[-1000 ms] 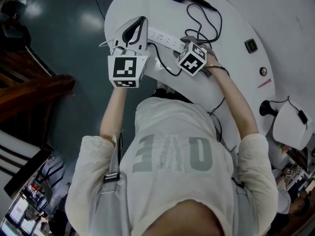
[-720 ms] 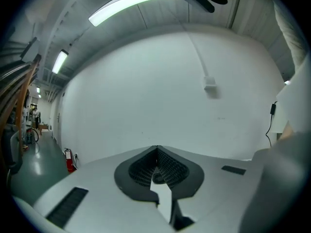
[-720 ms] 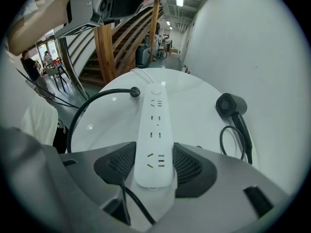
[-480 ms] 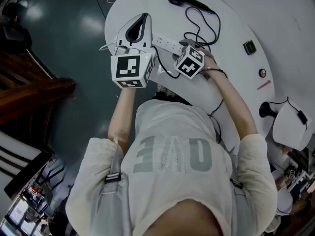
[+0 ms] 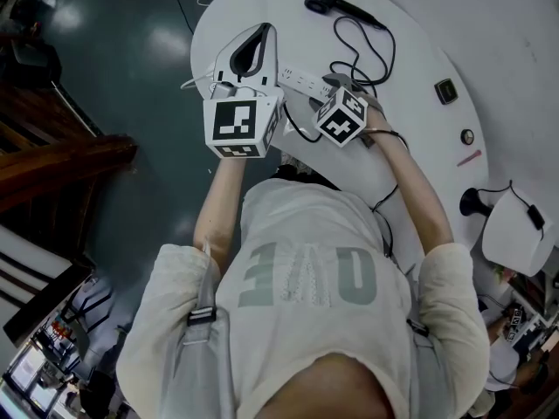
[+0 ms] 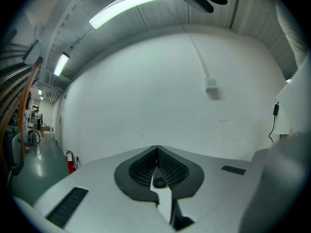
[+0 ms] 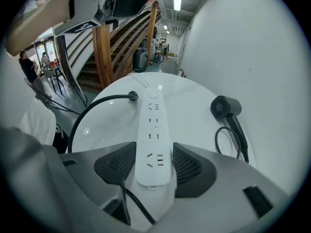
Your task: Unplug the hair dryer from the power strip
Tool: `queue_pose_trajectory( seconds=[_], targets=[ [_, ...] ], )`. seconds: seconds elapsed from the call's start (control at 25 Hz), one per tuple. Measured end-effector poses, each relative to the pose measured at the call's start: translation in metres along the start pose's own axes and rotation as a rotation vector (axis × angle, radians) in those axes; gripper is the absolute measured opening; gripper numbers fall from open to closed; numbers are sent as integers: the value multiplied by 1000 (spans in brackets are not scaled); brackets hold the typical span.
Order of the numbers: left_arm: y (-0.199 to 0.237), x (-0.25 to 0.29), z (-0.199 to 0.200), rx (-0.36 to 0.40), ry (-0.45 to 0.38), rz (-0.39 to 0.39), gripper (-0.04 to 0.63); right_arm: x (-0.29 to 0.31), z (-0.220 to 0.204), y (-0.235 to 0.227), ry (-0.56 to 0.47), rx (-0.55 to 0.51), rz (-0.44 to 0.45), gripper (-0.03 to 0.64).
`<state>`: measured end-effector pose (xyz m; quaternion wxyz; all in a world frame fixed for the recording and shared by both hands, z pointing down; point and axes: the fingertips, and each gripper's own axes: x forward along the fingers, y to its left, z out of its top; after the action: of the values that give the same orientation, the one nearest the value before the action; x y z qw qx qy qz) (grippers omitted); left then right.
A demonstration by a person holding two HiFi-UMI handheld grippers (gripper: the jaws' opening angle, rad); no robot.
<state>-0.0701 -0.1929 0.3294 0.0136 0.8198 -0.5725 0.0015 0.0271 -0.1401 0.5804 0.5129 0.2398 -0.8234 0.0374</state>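
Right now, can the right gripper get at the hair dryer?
Probably not yet: the right gripper is shut on the power strip. The hair dryer lies uncovered beyond it; after releasing, the way looks free.

Power strip point(image 5: 295, 78) partly under right gripper point(image 5: 335, 82)

Left gripper point(image 5: 262, 31) rises toward the head camera since a second ago, its marker cube point(image 5: 238, 125) looming larger and drifting toward 3 o'clock, its tip edging toward 1 o'clock.
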Motion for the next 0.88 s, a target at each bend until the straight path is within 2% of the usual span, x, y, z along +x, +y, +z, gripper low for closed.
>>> queue_pose_trajectory(
  seconds=[0.16,0.32,0.4,0.6,0.76,0.88],
  targets=[
    [0,1,7,5,-10,2,15,-20,17,-18,-79,71,-22,241],
    [-2,2,13,-2,-24,-6,15,-66,56,-47,-276,219,-67,238],
    [-4,3,18,-4,-35,-4,15,-96,78,-65,-397,262,-128,222],
    [-6,3,35,-27,-59,48,15,-182,114,-103,-683,381,-352,116],
    [-14,-7,54,12,-110,77,15,-236,123,-112,-882,547,-422,62],
    [-25,-14,72,36,-154,64,15,-266,129,-111,-970,535,-501,42]
  ],
)
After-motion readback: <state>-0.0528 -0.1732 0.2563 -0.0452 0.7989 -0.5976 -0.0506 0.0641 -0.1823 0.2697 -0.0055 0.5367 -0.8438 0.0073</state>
